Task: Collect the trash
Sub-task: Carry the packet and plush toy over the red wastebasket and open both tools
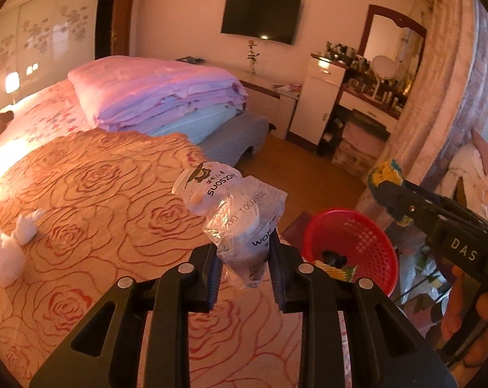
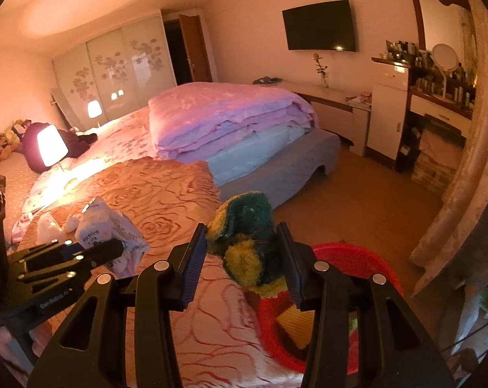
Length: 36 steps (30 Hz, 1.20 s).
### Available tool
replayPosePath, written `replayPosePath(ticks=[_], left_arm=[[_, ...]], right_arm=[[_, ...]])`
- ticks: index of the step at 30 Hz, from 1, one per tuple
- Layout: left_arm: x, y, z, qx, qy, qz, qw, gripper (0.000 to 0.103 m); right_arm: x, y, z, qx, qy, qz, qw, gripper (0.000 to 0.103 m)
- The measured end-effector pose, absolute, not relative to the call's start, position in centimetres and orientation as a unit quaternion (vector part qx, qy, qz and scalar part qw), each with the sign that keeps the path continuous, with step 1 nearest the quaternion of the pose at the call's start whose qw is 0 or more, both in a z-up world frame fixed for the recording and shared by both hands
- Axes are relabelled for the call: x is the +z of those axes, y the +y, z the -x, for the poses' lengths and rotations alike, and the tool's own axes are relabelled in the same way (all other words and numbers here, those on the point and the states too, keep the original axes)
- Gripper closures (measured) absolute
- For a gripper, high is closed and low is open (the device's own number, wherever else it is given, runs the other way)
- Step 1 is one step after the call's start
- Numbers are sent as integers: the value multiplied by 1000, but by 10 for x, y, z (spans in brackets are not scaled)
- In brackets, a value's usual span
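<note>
Left claw (image 1: 244,270) clenched on crumpled plastic wrapper (image 1: 240,223), right claw (image 2: 244,258) on fuzzy green-yellow bundle (image 2: 247,242), above red basket (image 1: 350,252).

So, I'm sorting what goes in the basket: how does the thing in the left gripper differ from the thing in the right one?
The plastic bottle in the left gripper is clear, crumpled and printed with lettering; the fuzzy item in the right gripper is soft, opaque, green and yellow. The bottle sticks out well past its fingers; the fuzzy item sits bunched between its own. Both are clamped, near the red basket.
</note>
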<state>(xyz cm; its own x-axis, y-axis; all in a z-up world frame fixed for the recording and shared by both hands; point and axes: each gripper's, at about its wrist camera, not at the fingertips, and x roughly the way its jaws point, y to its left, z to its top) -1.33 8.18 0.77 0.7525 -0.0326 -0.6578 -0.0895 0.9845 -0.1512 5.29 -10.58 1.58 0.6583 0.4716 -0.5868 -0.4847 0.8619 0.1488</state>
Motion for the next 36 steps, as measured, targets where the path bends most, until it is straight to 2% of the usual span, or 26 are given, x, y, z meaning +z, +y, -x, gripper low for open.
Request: replayPosePath(ticks=[8,16,36], left_arm=[[5,52,-9,-20,361,66,930,79],[-1,18,-32,-58,377,47,923,79],[-62,-51,-84,-147,455,11,878,78]], right_arm=[[15,-138,-63,222,320,14,921,60],[-8,-182,-75,174,341,-17,924,60],[-67,-228,-108,130,404,-72,903,59]])
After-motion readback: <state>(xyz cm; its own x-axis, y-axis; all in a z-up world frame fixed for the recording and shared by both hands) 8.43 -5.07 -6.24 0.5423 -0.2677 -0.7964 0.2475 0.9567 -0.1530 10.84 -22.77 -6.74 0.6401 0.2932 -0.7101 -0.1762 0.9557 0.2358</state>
